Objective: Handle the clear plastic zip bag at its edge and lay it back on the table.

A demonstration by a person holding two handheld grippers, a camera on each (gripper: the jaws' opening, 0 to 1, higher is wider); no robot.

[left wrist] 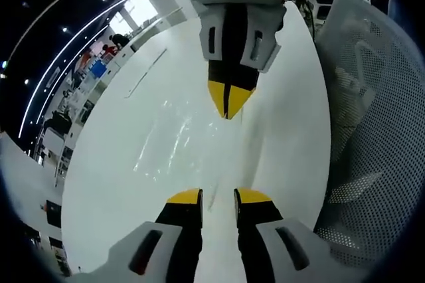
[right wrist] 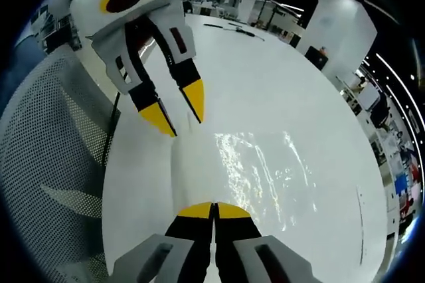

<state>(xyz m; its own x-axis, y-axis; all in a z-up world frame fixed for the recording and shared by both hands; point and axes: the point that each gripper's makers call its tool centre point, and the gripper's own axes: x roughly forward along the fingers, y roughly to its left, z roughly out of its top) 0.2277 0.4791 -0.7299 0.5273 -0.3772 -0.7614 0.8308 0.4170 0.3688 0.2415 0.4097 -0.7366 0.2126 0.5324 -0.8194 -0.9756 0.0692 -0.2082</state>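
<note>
Yellow-tipped black jaws of the left gripper (left wrist: pixel 218 196) are rising from the bottom centre of the left gripper view. They are standing apart with a narrow gap between them, and nothing is sitting in that gap. Just beyond the tips, the clear plastic zip bag (left wrist: pixel 176 140) is lying flat on the round white table (left wrist: pixel 113 183), occupying the centre-left of the frame and showing mainly as glare and faint creases. At the upper centre of the same frame, the right gripper (left wrist: pixel 228 105) is pointing down toward the camera; its jaws are pressed together at the far edge of the bag. Whether bag film is caught between them cannot be told in this view. At the right of the frame, a grey mesh chair back (left wrist: pixel 372 117) is standing beside the table.

In the right gripper view, the chair back (right wrist: pixel 53 163) is filling the left side. The left gripper (right wrist: pixel 179 113) is descending from the upper left with its jaws spread, tips just above the table (right wrist: pixel 279 84). At the bottom centre, the right gripper (right wrist: pixel 214 211) is showing its jaws closed tip to tip at the near edge of the bag (right wrist: pixel 265 170), which is spreading across the centre right.
</note>
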